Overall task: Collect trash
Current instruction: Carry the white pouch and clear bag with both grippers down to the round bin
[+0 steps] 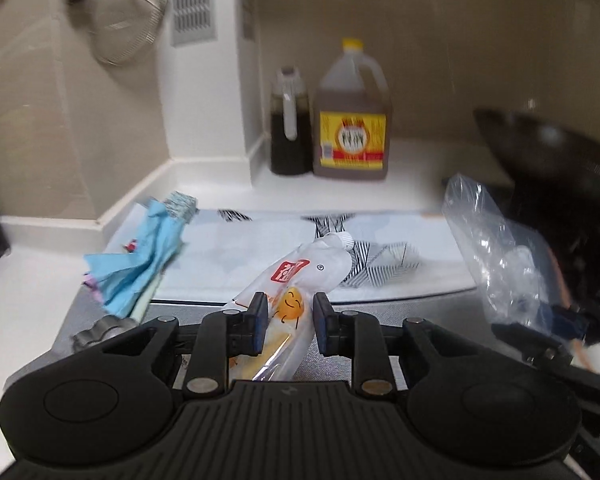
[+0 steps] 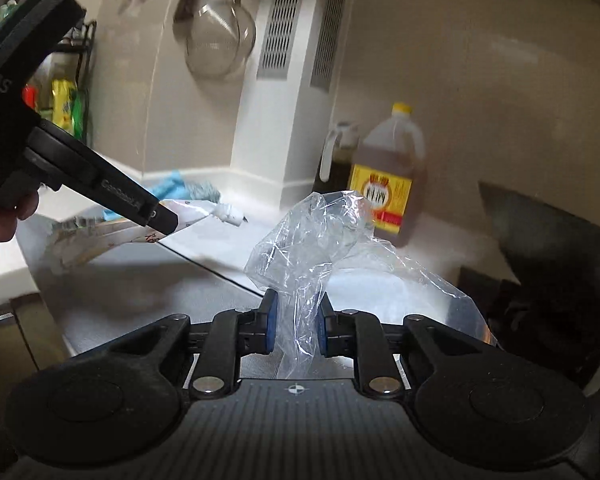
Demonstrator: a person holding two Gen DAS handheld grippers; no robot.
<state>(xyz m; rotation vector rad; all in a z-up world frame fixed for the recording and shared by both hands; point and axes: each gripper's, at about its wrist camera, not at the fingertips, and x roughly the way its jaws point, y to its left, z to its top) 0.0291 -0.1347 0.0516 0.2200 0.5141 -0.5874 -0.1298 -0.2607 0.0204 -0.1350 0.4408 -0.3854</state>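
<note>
Left claw (image 1: 287,322): jaws drawn in narrow, with a squeezed white pouch (image 1: 296,280) caught between the blue pads. The pouch bears a red label and a yellow cartoon face; its capped spout points away from the camera, toward the wall. In the right wrist view the same pouch (image 2: 188,216) is seen at the tip of the left claw (image 2: 168,224), raised off the counter (image 2: 112,280), with part of a hand (image 2: 0,224) visible at the left edge.

Right claw (image 2: 296,322): jaws likewise narrow, closed on a crumpled clear plastic bag (image 2: 320,240), which stands up and billows above the pads. In the left wrist view the bag (image 1: 496,240) appears at the right, with the right claw (image 1: 568,320) beneath it.

A patterned mat (image 1: 260,240) is laid on the counter (image 1: 28,300). A crumpled blue wrapper (image 1: 136,276) lies at the mat's left end, near the wall corner, held by neither claw.

Against the back wall a dark sauce bottle (image 1: 288,132) and a large amber jug (image 1: 352,128) with yellow cap and label are noted, touching or nearly so. A dark wok (image 1: 540,148) sits at the right. A wire strainer (image 2: 220,40) hangs on the wall. Both views are motion-blurred.
</note>
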